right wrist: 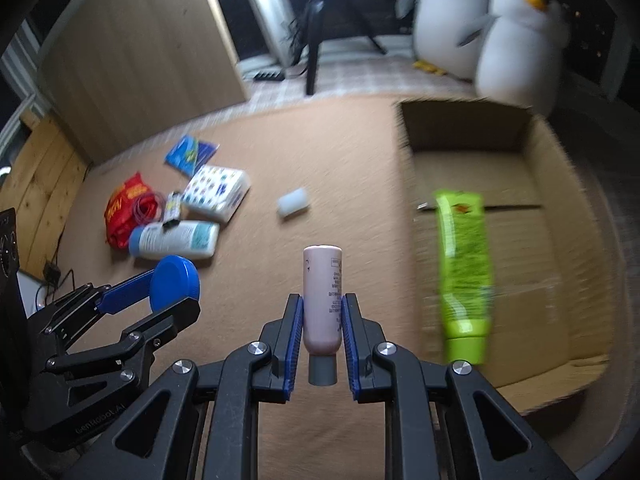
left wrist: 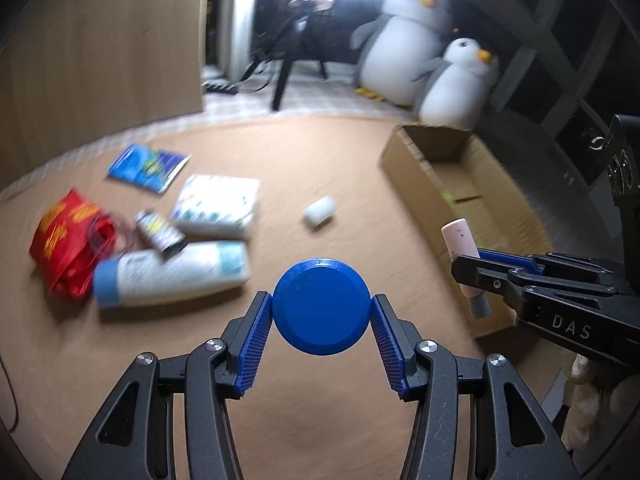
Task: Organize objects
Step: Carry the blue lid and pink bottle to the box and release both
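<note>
Left claw (left wrist: pixel 321 312): closed on a blue round lid (left wrist: pixel 321 306), held by its rim between the two blue pads; the flat face of the lid turns toward the left wrist camera. In the right wrist view the same lid (right wrist: pixel 175 282) shows edge-on at lower left.

Right claw (right wrist: pixel 322 322): closed on a pink tube (right wrist: pixel 323 298), gripped at mid-body, grey cap down and flat end up (printed text on one side, too blurred to read). In the left wrist view the tube (left wrist: pixel 466 264) sits just left of the box's near wall.

Cardboard box (right wrist: pixel 516 128): open-topped, on the table (right wrist: pixel 332 152), ahead and to the right of the right claw. A green tube (right wrist: pixel 464 272) lies flat on its floor, cap toward the camera.

Loose pile, far left of table: white bottle with light-blue cap (left wrist: pixel 172 272) on its side; a small dark-labelled bottle (left wrist: pixel 160 234) lying against it; red packet (left wrist: pixel 66 244) with a coil of thin wire on it; white patterned pack (left wrist: pixel 218 206); blue packet (left wrist: pixel 148 166) farthest back.

Centre of table: small white cylinder (left wrist: pixel 319 211), on its side, well apart from both pile and box.

Background: two plush penguins (left wrist: pixel 420 64) beyond the box.
</note>
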A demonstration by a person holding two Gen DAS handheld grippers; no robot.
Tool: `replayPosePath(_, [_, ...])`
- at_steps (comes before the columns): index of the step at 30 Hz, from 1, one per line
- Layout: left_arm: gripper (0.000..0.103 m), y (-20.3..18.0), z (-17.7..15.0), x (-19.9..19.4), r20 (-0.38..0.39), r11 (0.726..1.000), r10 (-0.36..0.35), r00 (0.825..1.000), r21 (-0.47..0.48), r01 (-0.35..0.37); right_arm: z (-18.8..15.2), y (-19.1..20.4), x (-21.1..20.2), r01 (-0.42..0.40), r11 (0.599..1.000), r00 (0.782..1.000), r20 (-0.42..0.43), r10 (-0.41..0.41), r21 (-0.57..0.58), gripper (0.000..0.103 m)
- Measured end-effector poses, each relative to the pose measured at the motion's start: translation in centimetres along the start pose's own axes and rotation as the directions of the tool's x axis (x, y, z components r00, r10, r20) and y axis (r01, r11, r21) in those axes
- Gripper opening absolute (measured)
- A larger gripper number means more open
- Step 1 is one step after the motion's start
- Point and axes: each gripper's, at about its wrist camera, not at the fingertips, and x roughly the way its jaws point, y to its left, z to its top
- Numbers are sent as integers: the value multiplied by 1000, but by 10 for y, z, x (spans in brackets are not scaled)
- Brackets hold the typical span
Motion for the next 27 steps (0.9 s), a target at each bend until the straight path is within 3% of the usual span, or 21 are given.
replayPosePath(7, [54,-62,25,11,20,995,-54,998,82,52,7,-57,-29,59,996,997,47,-62,63,18])
replayPosePath(17, [54,-149,32,51,-32,976,-122,992,177,126,2,-129,-30,108,984,993,29,-113,144,18])
replayPosePath(27, [55,-182,30,73,-65,970,-129,990,201,140,-3,-162,-27,114,978,993,16,-118,175,18])
